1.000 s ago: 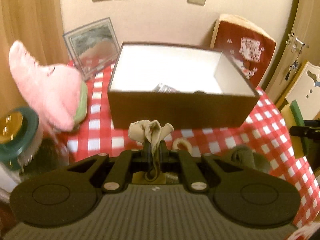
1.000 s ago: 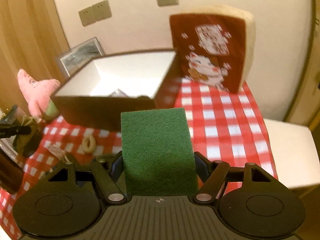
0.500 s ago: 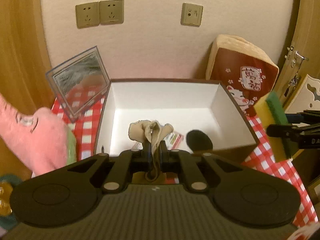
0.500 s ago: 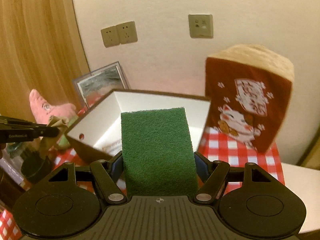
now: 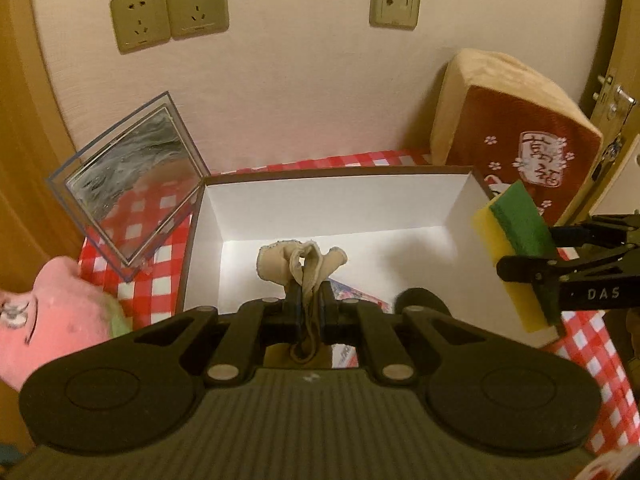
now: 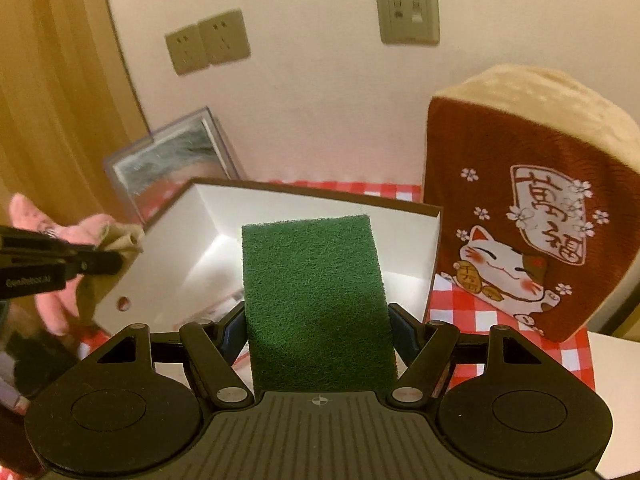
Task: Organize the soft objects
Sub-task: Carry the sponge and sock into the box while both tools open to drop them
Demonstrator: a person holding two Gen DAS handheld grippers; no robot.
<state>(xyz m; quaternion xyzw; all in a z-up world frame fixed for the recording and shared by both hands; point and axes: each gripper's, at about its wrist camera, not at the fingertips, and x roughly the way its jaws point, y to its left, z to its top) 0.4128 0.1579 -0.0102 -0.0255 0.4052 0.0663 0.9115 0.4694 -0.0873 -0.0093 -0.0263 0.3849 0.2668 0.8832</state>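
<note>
My left gripper (image 5: 308, 300) is shut on a beige cloth (image 5: 304, 258) and holds it above the near edge of the open brown box with a white inside (image 5: 340, 204). My right gripper (image 6: 318, 320) is shut on a green and yellow sponge (image 6: 316, 292), held over the box's right rim (image 6: 434, 256). The sponge (image 5: 516, 240) and right gripper (image 5: 536, 268) show at the right of the left wrist view. The left gripper (image 6: 108, 260) with the cloth (image 6: 120, 236) shows at the left of the right wrist view. A packet and a dark round object (image 5: 420, 300) lie inside the box.
A red checked tablecloth (image 5: 592, 344) covers the table. A pink plush toy (image 5: 52, 316) lies left of the box. A clear framed picture (image 5: 128, 188) leans at the back left. A red and tan cat cushion (image 6: 528, 216) stands at the back right against the wall.
Both grippers have risen and moved forward, from in front of the box to above it. The sponge has come over the box's right rim, the cloth over its near side.
</note>
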